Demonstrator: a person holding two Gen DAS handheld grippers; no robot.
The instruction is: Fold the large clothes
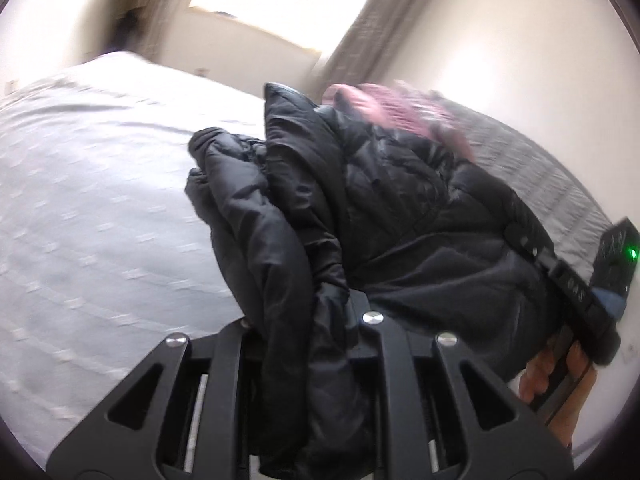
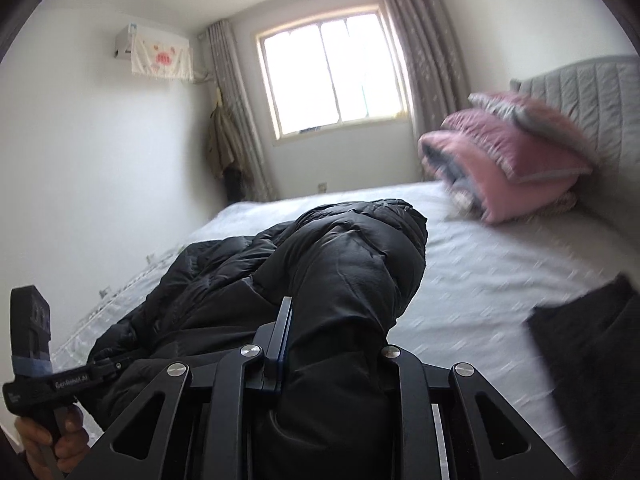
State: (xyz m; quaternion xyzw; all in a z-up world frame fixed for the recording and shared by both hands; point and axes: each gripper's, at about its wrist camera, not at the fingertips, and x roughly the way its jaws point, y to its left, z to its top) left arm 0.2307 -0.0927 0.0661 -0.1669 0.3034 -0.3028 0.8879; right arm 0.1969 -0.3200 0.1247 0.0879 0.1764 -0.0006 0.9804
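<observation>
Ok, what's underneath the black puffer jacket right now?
The black puffer jacket is bunched over the white bedspread, which shows all around it. Whether anything else lies beneath it is hidden by the fabric.

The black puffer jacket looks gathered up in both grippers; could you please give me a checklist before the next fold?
1. Left gripper shut on black puffer jacket: ok.
2. Right gripper shut on jacket: ok.
3. Jacket lying flat: not ok, bunched.
4. Free space on bed: ok.
5. Pink quilt apart from jacket: ok in the right view.
6. Sleeves tucked in: cannot tell.
</observation>
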